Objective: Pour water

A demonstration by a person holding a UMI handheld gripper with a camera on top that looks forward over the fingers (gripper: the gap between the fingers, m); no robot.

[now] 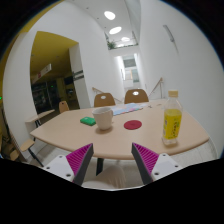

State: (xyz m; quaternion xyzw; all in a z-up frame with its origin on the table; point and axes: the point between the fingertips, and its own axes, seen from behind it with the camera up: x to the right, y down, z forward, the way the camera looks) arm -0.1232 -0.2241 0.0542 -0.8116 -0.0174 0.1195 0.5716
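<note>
A clear bottle [172,117] with yellow liquid and a yellow cap stands on the right part of a light wooden table [70,135]. A white mug [104,119] stands near the table's middle, and a red round coaster [133,125] lies between mug and bottle. My gripper [112,160] is open and empty, its two magenta pads [80,158] spread wide. It is held in front of the table's near edge, well short of the mug and bottle.
A green block [88,121] lies on the table left of the mug. Two wooden chairs [105,99] stand at the table's far side, and another chair [40,118] is at the left. A bright corridor runs beyond.
</note>
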